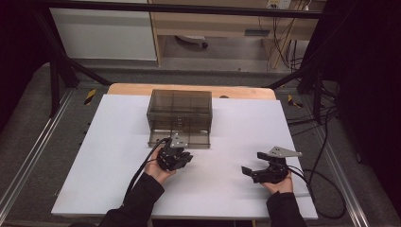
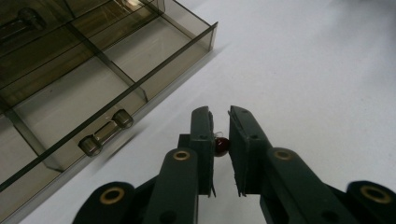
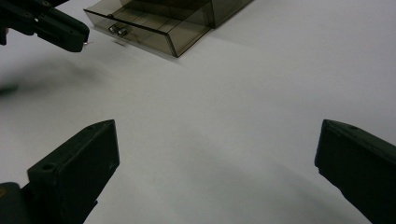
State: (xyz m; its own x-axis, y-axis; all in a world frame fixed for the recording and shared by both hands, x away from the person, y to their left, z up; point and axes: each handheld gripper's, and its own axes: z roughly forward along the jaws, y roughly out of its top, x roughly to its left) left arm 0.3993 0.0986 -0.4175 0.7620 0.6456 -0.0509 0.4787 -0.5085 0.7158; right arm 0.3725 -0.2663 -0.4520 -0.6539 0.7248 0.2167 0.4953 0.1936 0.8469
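Observation:
My left gripper (image 2: 220, 114) is shut on a small dark red bead-like thing (image 2: 221, 145) with thin wire ends, pinched deep between the jaws. In the high view the left gripper (image 1: 175, 152) sits just in front of the pulled-out drawer (image 1: 178, 136) of a smoky see-through box (image 1: 179, 108). The drawer (image 2: 70, 88) is split into compartments and has a bar handle (image 2: 105, 132) on its front. My right gripper (image 1: 254, 163) rests on the white board at the right, open, its jaws (image 3: 217, 128) wide apart with nothing between them.
The white board (image 1: 118, 156) lies on a wooden table (image 1: 132, 89) inside a black frame. Cables trail off both grippers, with more on the floor at the right (image 1: 326, 137). In the right gripper view the drawer (image 3: 154, 25) and the left gripper (image 3: 60, 30) show at the top left.

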